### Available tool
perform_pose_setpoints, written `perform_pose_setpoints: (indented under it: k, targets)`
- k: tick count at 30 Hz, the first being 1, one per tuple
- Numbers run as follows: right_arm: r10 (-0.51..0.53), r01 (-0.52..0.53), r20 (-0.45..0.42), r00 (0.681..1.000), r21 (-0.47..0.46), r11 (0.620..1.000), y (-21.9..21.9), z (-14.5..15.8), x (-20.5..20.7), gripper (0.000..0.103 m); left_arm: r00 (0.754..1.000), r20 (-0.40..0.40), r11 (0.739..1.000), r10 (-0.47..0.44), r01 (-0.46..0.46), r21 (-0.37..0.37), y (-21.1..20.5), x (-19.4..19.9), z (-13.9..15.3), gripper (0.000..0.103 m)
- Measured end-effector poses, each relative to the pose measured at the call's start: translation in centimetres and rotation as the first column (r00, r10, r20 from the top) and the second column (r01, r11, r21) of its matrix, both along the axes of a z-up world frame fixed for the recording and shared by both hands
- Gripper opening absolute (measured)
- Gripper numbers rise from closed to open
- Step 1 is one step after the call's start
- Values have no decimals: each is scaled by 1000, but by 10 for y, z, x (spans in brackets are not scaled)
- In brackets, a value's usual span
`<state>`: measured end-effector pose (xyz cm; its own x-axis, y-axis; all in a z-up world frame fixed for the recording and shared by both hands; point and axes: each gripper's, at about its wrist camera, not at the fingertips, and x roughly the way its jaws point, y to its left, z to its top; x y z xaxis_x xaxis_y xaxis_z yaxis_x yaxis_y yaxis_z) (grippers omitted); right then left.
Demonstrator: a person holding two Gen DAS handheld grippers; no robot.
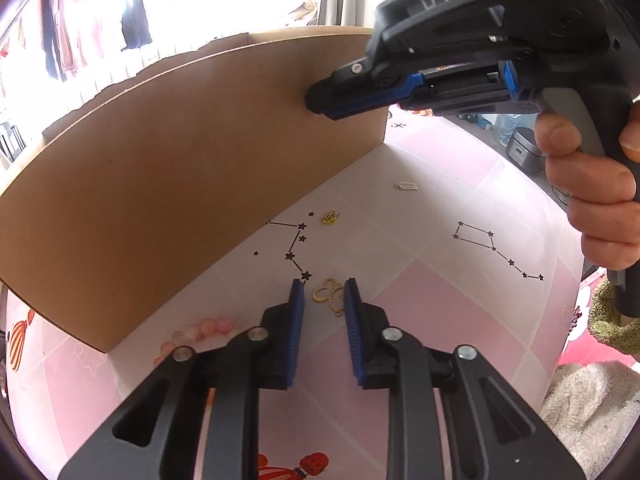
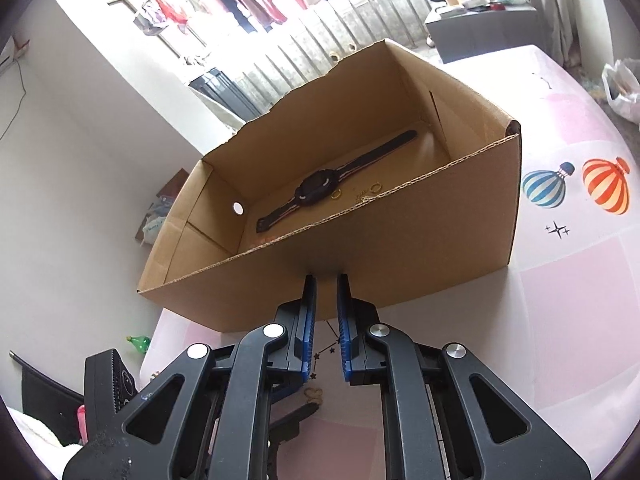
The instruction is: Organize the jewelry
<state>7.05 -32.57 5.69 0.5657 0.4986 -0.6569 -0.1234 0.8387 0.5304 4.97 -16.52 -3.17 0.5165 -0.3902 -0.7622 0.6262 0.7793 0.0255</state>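
A gold butterfly pendant lies on the pink-and-white table mat between the tips of my left gripper. The jaws stand narrowly apart: the right pad touches the pendant, the left is a hair off it. My right gripper hangs above, in front of the cardboard box's outer wall. Its jaws are drawn nearly together, and I see nothing in the thin slit. Inside the box lie a black watch, a gold ring and a small hoop.
A gold charm and a small silver piece lie on the mat near the box wall. Pink beads sit partly behind my left finger. A person's hand holds the right gripper. A towel lies at the right.
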Motion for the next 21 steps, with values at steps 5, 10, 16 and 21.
perform_pose_setpoints:
  k: [5,10,16,21]
  targets:
    - [32,-36,-36,999,-125,992,12,-13,-8,22,1000,-2,1000,8,-8,-6,6,-1,3,9]
    - [115,-127,-57,992,-310,942,39,-26,-10,26,1000,-2,1000,10,-10,-4,8,-5,4,7]
    - [195,-187,-38,980,-512,838,71,-34,-5,25,1000,6,1000,14,-14,4,13,-11,2,5]
    - [211,-201,-42,976,-535,821,75,-34,-2,11,1000,5,1000,16,-16,4,14,-14,3,5]
